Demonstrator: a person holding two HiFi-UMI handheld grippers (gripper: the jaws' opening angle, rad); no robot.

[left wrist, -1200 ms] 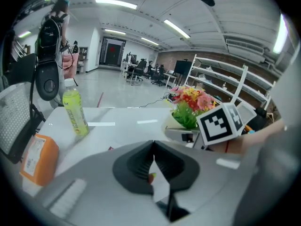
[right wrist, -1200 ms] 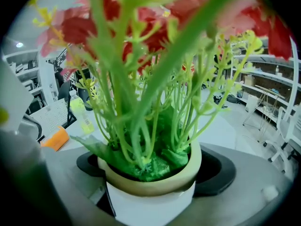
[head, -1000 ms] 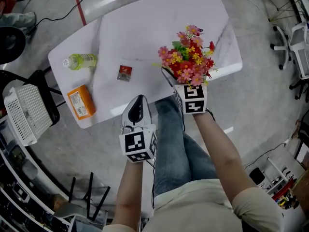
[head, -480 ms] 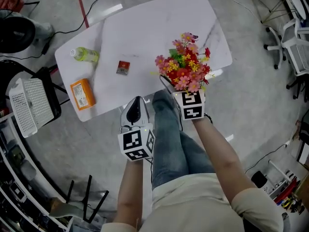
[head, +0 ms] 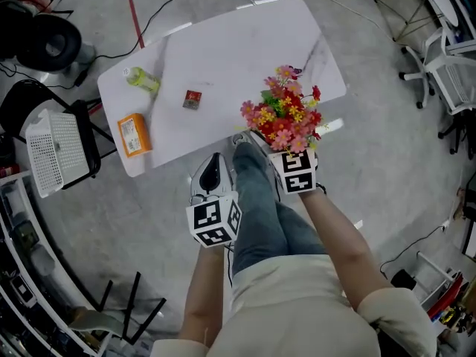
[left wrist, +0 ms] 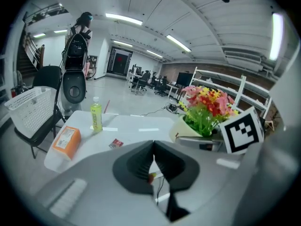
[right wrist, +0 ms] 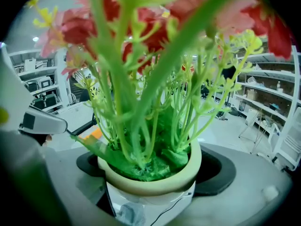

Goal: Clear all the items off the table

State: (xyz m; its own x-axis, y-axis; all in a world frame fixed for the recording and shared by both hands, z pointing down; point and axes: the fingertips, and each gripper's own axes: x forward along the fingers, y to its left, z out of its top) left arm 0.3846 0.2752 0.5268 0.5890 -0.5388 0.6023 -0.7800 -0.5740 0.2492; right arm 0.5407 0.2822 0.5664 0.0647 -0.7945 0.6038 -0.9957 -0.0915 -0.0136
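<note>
My right gripper [head: 288,153] is shut on a cream pot of red, pink and yellow flowers [head: 285,117], held up at the near edge of the white table [head: 230,50]. In the right gripper view the pot [right wrist: 151,177] sits between the two dark jaws of the right gripper [right wrist: 150,171]. My left gripper [head: 213,166] hangs short of the table with its jaws shut on nothing; the left gripper [left wrist: 153,150] looks toward a green bottle [left wrist: 96,116], an orange box [left wrist: 65,140] and a small red packet [left wrist: 115,144]. On the table's left part lie the bottle [head: 141,78], the box [head: 134,134] and the packet [head: 193,99].
A white basket [head: 54,152] rests on a black chair left of the table. A dark fan [head: 46,42] and cables lie on the floor beyond. Office chairs [head: 446,65] stand at the right. The person's legs [head: 256,199] are between the grippers.
Both grippers and the flower pot have drawn back from the table toward the person. The table now lies farther away. The bottle, box and packet have not moved.
</note>
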